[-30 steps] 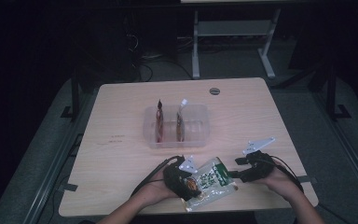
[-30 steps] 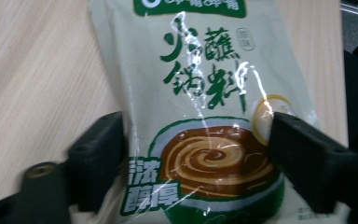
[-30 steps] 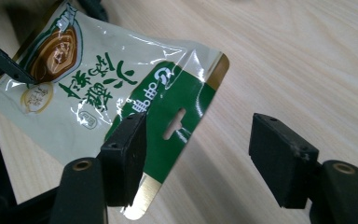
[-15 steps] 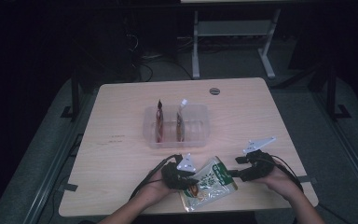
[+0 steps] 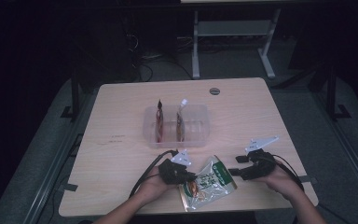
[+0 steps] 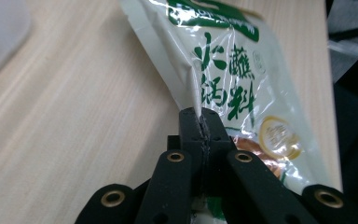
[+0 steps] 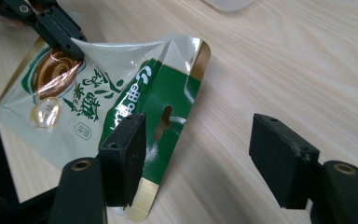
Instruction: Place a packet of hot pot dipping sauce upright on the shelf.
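L gripper (image 5: 186, 176) pinched sauce packet (image 5: 208, 182) edge, jaws pressed tight. Packet lay on table (image 5: 121, 140) near front edge. R gripper (image 7: 200, 161) spread wide, beside packet's green top.

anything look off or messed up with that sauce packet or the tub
Nothing spilled or torn. The sauce packet lies askew near the table edge, one side edge pinched up by the shut left gripper. In the tub, two packets stand upright.

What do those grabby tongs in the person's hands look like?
Both tongs, left and right, are black, with two blocky jaws on arms joined by brass-ringed bolts. Each carries a pale grey three-cornered plate on top and trails a black cable. No sleeves show on the forearms.
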`<state>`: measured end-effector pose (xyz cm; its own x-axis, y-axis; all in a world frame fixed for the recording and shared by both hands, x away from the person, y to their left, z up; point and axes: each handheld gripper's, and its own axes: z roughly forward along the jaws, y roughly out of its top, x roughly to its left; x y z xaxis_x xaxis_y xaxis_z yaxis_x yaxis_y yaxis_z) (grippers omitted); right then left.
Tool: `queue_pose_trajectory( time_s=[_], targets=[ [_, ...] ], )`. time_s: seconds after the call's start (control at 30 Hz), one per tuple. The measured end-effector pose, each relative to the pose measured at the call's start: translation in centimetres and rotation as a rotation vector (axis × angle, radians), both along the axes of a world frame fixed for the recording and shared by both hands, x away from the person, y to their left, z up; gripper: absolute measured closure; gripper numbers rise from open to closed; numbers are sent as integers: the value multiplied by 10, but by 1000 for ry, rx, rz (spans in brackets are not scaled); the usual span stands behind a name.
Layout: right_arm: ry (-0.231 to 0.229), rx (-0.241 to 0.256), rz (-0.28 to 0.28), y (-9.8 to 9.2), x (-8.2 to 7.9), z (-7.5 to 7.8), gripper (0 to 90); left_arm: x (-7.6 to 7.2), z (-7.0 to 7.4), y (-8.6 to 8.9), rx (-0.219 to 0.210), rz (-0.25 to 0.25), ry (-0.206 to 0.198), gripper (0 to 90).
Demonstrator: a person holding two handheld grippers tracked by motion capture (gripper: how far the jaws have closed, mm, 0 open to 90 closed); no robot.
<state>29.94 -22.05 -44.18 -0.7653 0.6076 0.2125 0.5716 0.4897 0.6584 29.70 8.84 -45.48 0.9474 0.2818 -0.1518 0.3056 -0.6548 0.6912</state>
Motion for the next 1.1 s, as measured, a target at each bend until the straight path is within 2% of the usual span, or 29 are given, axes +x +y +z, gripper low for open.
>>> queue_pose_trajectory(
  time_s=[0.2,0.37,0.57,0.83,1.1],
  targets=[
    [15,68,14,-1,0,3,360,2,14,12,-60,3,-21,900],
    [29,109,40,3,0,5,349,3,24,21,-88,-6,-44,900],
    [35,167,95,13,3,6,322,0,33,31,-100,-23,-67,900],
    [77,240,152,31,9,8,300,-1,40,43,-128,-13,-74,900],
    [106,283,203,44,14,5,308,-6,43,47,-139,-6,-82,900]
  ],
)
